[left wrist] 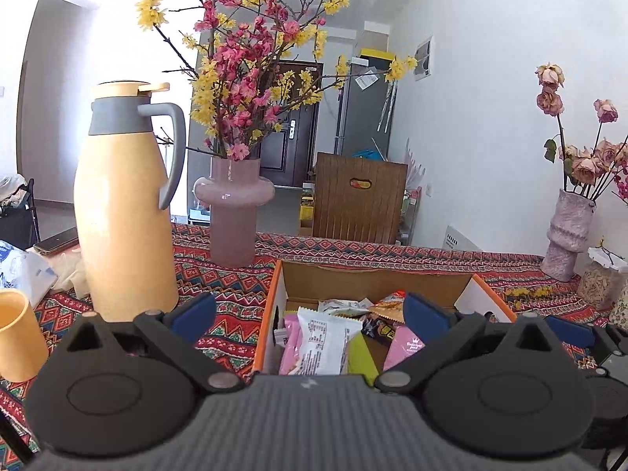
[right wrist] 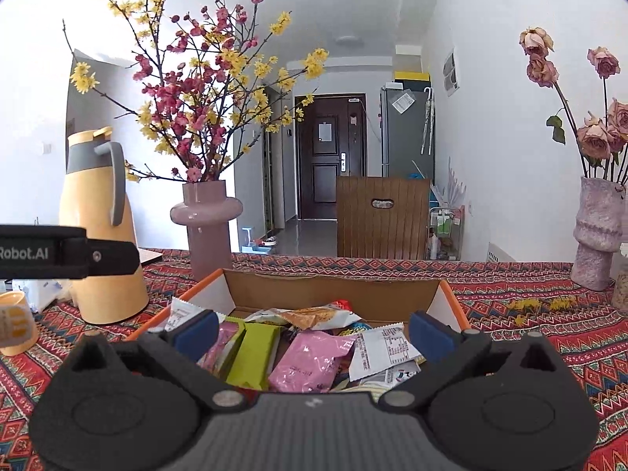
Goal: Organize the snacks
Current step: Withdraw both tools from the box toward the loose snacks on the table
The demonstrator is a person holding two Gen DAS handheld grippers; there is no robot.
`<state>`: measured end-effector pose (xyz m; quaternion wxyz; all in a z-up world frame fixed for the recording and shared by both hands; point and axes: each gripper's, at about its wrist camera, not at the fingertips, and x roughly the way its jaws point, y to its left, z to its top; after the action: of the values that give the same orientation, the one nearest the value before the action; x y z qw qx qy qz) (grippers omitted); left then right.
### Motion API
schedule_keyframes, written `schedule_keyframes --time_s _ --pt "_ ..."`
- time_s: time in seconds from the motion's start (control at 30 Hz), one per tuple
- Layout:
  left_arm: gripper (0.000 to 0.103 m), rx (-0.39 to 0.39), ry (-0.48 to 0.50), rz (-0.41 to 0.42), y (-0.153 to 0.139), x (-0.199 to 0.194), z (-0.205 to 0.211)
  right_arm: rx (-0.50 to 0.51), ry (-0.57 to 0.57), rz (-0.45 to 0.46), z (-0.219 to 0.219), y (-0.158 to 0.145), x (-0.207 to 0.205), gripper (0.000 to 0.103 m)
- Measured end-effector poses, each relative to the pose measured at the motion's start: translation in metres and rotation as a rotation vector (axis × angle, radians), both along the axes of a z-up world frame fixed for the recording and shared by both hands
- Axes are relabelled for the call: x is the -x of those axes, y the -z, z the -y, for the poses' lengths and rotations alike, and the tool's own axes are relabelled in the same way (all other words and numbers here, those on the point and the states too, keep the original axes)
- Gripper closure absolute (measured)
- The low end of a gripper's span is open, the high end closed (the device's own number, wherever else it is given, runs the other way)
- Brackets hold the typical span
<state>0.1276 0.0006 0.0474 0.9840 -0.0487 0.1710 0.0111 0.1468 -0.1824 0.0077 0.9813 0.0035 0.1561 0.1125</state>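
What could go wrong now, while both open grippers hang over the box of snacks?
1. The left gripper is close to the tall yellow jug; a sideways swing might tip it.
2. The snack packets overlap loosely in the box, so the right gripper may pinch two together.

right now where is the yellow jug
In both views the yellow jug stands on the table's left side, between the yellow cup and the pink vase.
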Motion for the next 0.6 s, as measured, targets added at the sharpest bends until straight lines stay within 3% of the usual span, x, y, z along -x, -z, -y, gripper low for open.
schedule_keyframes --time_s 0.3,0.6 --pt "0.0 -0.018 -0.038 -0.085 0.031 0.028 -0.026 0.029 -0.004 -0.054 -0.003 0.009 0.038 0.0" --pt "0.0 -0.02 -0.05 -0.18 0.071 0.038 -0.045 0.008 0.007 -0.17 -0.001 0.042 0.057 0.0"
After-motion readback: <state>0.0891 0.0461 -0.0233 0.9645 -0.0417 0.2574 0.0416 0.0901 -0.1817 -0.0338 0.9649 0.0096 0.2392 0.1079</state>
